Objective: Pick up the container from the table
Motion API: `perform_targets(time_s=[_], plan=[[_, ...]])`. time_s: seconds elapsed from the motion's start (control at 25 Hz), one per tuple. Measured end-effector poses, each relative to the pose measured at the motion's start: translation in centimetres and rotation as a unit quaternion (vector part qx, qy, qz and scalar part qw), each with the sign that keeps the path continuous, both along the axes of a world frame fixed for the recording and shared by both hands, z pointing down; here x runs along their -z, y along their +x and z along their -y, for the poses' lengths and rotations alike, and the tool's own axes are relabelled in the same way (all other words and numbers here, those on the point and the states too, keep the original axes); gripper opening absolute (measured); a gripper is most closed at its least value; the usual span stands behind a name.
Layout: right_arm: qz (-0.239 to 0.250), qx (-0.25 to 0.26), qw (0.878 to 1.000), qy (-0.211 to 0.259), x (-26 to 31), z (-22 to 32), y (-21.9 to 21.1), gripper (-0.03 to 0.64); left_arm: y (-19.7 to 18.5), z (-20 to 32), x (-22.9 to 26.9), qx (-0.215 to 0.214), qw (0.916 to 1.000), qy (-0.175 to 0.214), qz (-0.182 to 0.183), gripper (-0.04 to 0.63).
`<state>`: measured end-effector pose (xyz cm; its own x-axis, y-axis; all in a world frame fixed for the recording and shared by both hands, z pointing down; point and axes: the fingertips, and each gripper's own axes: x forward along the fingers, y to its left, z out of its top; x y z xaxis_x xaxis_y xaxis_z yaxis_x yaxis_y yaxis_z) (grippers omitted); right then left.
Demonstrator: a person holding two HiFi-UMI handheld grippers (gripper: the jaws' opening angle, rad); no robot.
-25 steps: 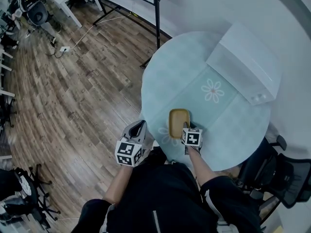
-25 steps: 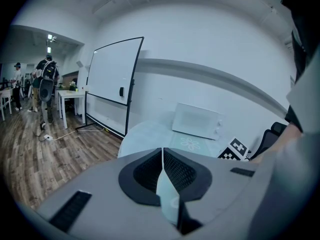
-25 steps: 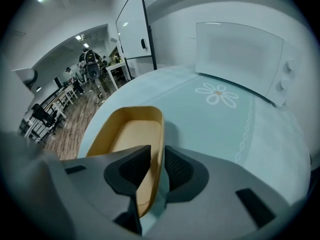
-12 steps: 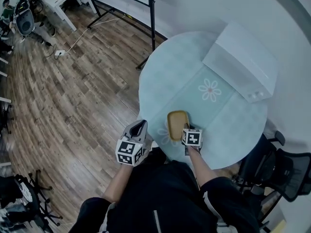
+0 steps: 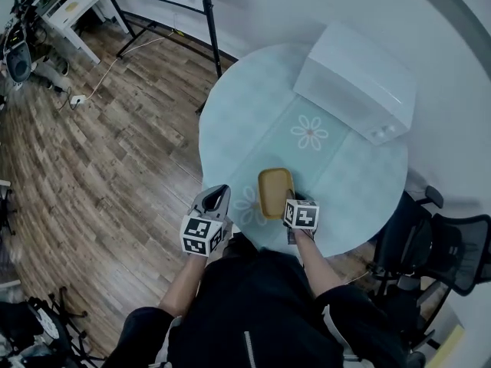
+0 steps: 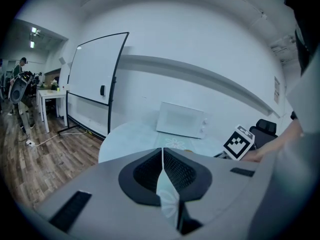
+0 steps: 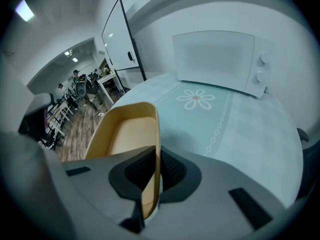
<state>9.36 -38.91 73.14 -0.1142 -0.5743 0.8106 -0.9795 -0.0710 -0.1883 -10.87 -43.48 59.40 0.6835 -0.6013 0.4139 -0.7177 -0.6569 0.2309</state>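
Right wall of yellow container (image 5: 275, 192) is clamped btwn jaws of R gripper (image 5: 294, 202) at near edge of table (image 5: 245, 121). Jaws of L gripper (image 5: 218, 199) are pressed together, nothing held.

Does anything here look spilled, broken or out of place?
Nothing stands out. The yellow container is whole and empty, one wall pinched in the right tongs. The left tongs are shut on nothing. The microwave sits upright on the table.

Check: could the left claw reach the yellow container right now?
Probably yes. The left claw hangs shut at the table edge beside the container, nothing between them; the right claw already grips its right wall.
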Motion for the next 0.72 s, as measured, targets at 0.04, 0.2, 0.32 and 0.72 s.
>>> perform_targets(time_s=[0.04,0.2,0.32,0.72], plan=[[0.002,-0.001,1.0,0.005,0.7,-0.1,0.4,0.028,0.5,-0.1,0.2,-0.003,1.0,0.001,0.0,0.023],[0.016,-0.004,0.999,0.04,5.2,-0.2,1.5,0.028,2.4,-0.5,0.8,-0.016,0.9999,0.004,0.001,0.023],[0.024,-0.005,0.997,0.071,8.7,-0.3,2.3,0.026,3.6,-0.6,1.1,-0.021,0.9998,0.008,0.002,0.023],[0.042,-0.001,0.992,0.122,15.1,-2.0,4.3,0.027,7.0,-1.5,2.8,-0.029,0.9992,0.029,0.002,0.023]])
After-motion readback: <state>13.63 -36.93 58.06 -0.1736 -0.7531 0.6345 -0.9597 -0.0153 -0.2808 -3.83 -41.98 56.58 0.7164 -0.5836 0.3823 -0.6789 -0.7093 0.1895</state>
